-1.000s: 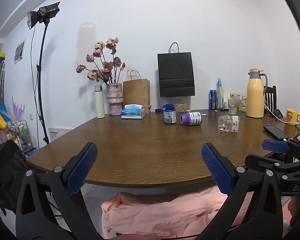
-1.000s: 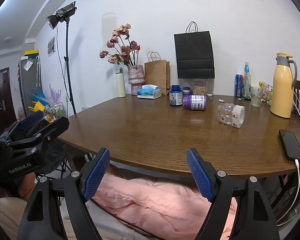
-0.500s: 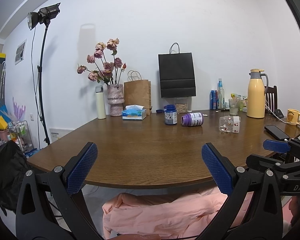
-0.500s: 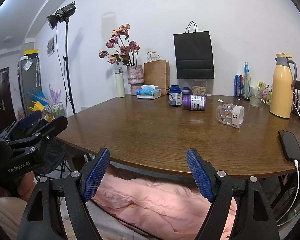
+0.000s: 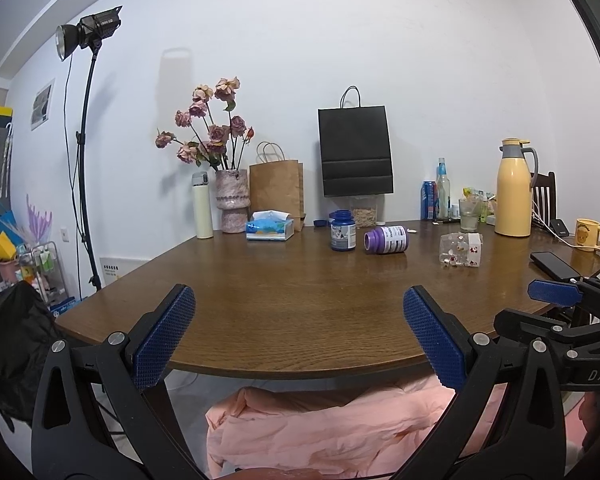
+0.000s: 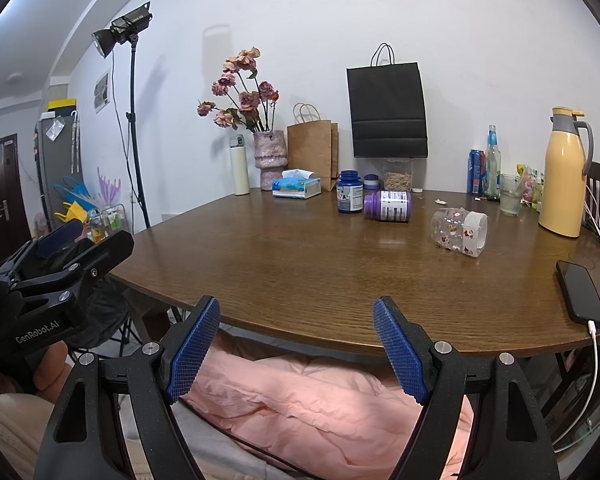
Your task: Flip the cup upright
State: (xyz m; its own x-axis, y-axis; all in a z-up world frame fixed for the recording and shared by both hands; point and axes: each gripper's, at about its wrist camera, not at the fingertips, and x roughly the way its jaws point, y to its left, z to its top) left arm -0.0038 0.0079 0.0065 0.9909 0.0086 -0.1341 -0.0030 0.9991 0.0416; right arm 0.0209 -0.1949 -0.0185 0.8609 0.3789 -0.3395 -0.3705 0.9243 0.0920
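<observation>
Since the clear patterned cup (image 6: 459, 231) lies on its side toward the far right of the table (image 6: 300, 276), nothing is done yet; the left gripper (image 5: 296, 338) and right gripper (image 6: 296, 354) hover off the near edge, jaws spread, empty.

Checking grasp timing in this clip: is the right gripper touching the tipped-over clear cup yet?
Apart. In the right wrist view the right gripper hangs open at the near table edge, with bare tabletop between it and the cup lying on its side.
</observation>
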